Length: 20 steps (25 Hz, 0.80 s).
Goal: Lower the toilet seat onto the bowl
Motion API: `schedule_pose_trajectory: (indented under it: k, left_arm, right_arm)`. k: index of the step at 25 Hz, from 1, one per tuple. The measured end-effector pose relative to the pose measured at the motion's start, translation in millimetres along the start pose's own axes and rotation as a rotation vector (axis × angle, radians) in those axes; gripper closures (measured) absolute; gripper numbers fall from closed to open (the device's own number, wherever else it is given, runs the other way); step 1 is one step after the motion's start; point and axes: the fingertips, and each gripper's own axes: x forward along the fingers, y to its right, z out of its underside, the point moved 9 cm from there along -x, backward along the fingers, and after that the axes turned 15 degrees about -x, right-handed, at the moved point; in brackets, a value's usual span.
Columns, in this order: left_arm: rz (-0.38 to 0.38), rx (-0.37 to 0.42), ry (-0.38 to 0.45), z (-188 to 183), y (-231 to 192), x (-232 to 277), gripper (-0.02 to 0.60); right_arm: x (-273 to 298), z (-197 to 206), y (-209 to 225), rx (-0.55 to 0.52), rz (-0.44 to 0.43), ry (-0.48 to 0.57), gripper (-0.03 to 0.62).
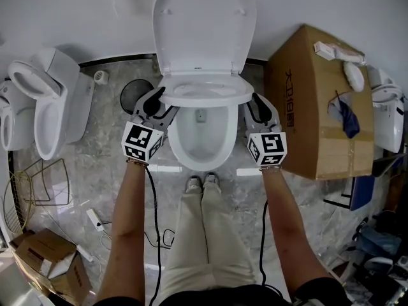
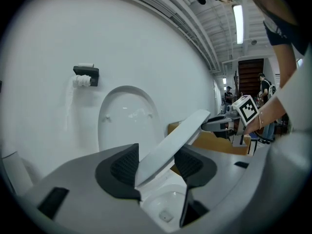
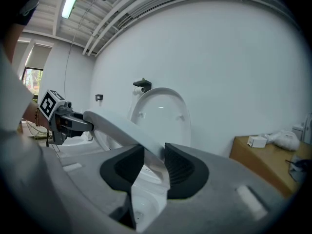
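1. Left gripper and right gripper, in the head view, each clamp one side edge of the white oval plastic toilet seat. The seat hangs tilted over the white ceramic bowl, with its front clear of the rim. The white plastic lid stands upright against the wall behind.
2. In the left gripper view the jaws are partly closed, and their dark pads press the seat's left edge from both sides. The seat slopes up and across to the right gripper on its far side. The bowl's opening shows below it with a gap between.
3. In the right gripper view the jaws stand closer together and pinch the seat's right edge. The lid is well apart behind it.
4. As I judge it, the seat is free of the lid and roughly partway down. It has not yet been eased level onto the rim, and the grippers have not yet let go.
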Motion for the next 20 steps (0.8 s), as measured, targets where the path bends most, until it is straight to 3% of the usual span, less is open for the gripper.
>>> schedule_pose_trajectory:
  k: [20]
  left_arm:
    - [-0.037,0.104,-0.052,40,25,-22,0.356]
  right_arm:
    - [-33,28,-26,0.019,-0.032,-0.090,0.470]
